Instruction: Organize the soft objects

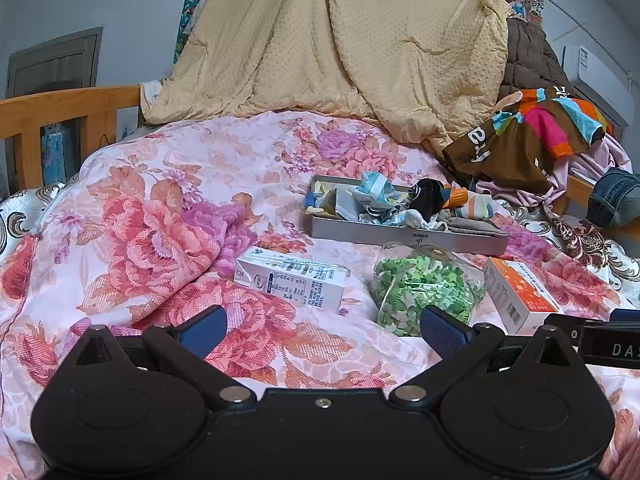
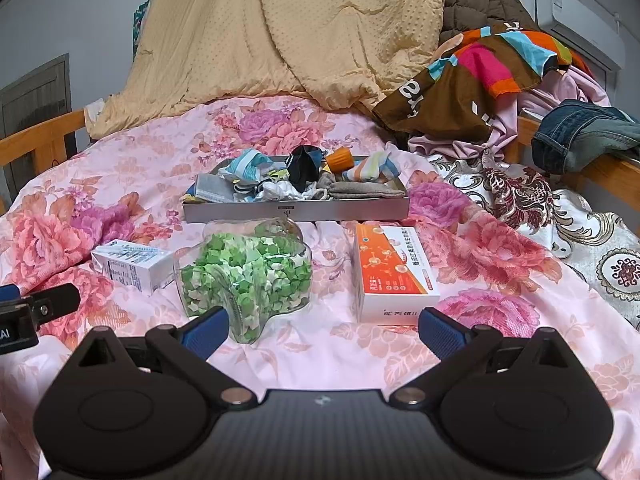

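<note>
You held both tools low over the floral quilt point(image 2: 320, 352) on the bed, jaws spread wide and empty: the left tool point(image 1: 322, 328) and the right tool point(image 2: 322, 330). The soft things, socks and small cloths point(image 2: 296, 182), lay heaped in the metal tray point(image 2: 296, 209) at the far middle. Nearer stood a clear jar of green paper stars point(image 2: 246, 272), a milk carton point(image 2: 132, 266) to its left and an orange box point(image 2: 394, 276) to its right.

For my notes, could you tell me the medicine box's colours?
Orange and white box, clearest in the right wrist view.
</note>
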